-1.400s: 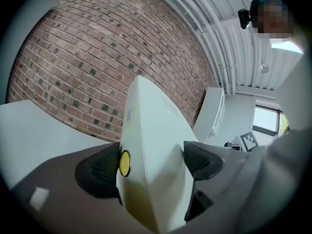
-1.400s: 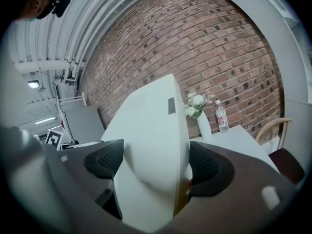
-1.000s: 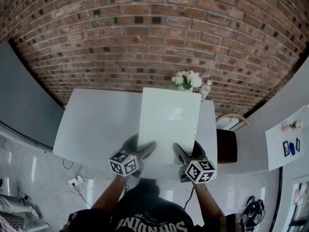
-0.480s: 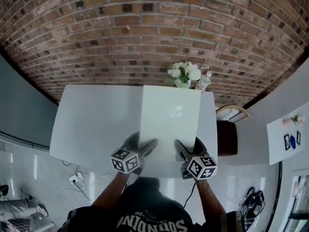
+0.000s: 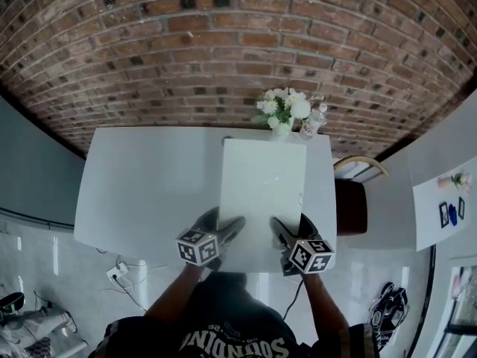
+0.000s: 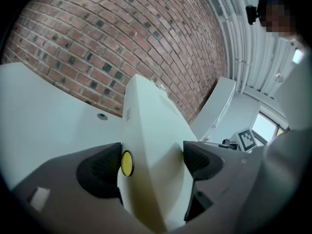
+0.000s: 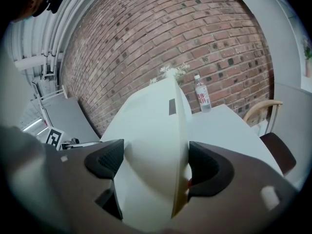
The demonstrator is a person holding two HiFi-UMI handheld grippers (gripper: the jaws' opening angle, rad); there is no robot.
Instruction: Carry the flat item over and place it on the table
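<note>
Two tools on white panel

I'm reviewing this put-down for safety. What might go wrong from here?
1. The left claw and right claw grip only the near edge of the white panel, so its far end may sag or slip as it goes down on the table.
2. The flower vase and bottle stand just beyond that far end; pushing the panel forward might knock them over.
</note>
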